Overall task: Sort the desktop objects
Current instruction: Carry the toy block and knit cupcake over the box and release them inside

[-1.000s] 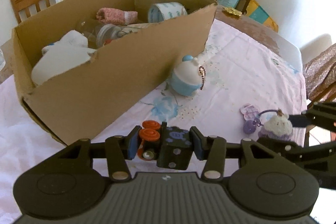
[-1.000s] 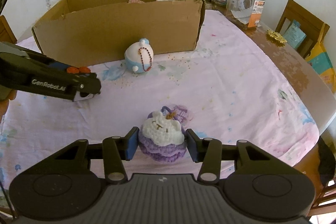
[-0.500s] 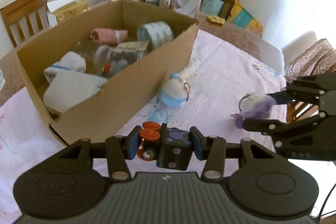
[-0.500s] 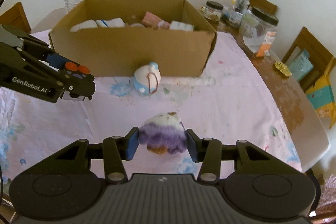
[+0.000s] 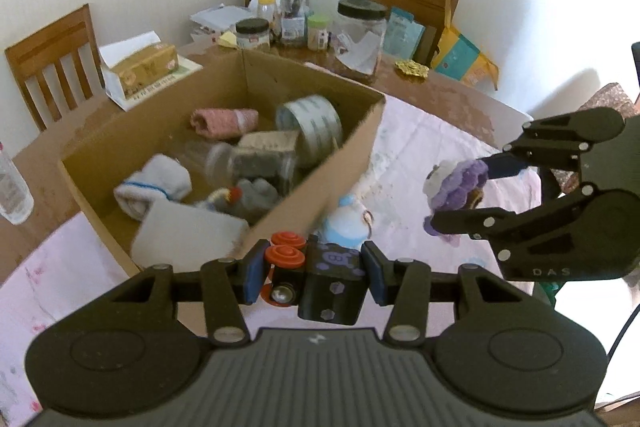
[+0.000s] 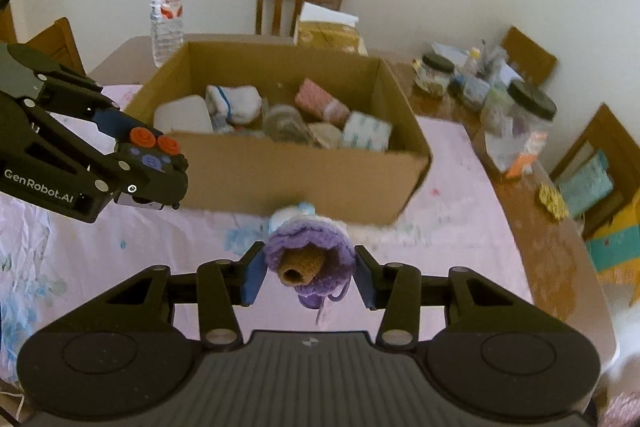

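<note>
My left tongs (image 5: 313, 270) squeeze a black toy car with orange wheels (image 5: 320, 279), up in the air just in front of the cardboard box (image 5: 288, 215). My right tongs (image 6: 309, 273) squeeze a purple knitted cupcake toy (image 6: 310, 255), tipped over, above the pink tablecloth (image 6: 452, 251). A little blue and white toy (image 5: 347, 223) sits right by the box wall. In the box are socks, a tape roll (image 5: 312, 127) and a jar.

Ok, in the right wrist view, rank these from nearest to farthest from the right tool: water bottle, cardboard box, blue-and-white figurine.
1. Blue-and-white figurine, just beyond the right tool, partly hidden behind the purple crochet toy it holds.
2. Cardboard box, straight ahead behind the figurine.
3. Water bottle, past the box's far left corner.
</note>
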A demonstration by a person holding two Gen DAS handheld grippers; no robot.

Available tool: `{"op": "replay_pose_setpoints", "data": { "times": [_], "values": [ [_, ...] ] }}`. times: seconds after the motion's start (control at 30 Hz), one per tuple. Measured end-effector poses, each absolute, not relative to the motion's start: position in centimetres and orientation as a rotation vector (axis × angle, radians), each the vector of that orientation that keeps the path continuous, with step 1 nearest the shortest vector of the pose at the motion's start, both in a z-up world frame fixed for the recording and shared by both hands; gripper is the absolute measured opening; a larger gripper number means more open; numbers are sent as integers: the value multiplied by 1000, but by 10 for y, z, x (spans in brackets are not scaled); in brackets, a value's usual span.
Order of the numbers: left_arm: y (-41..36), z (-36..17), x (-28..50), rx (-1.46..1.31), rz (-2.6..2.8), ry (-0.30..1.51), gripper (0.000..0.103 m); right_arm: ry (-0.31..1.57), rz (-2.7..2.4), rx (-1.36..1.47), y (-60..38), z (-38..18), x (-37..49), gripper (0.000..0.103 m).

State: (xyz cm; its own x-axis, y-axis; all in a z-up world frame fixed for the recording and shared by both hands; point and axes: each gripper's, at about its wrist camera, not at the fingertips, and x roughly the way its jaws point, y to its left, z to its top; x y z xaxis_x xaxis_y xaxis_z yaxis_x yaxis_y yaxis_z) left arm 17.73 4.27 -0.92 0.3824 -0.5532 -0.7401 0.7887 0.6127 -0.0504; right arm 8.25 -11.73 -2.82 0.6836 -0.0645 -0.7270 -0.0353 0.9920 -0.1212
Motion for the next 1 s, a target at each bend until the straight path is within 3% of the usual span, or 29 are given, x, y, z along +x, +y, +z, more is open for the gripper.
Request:
{"op": "replay_pose_setpoints", "data": {
  "times": [0.47, 0.9, 0.93, 1.0],
  "values": [
    [43, 20, 214, 357, -826, 734, 49, 731, 64, -157, -111, 16, 145, 51],
    [40, 19, 242, 361, -774, 722, 49, 717, 117, -152, -110, 21, 196, 51],
    [40, 19, 243, 361, -771, 722, 50, 720, 129, -149, -110, 20, 199, 52],
    [40, 18, 244, 373, -748, 720, 65, 725, 135, -151, -109, 20, 203, 55]
  ]
}}
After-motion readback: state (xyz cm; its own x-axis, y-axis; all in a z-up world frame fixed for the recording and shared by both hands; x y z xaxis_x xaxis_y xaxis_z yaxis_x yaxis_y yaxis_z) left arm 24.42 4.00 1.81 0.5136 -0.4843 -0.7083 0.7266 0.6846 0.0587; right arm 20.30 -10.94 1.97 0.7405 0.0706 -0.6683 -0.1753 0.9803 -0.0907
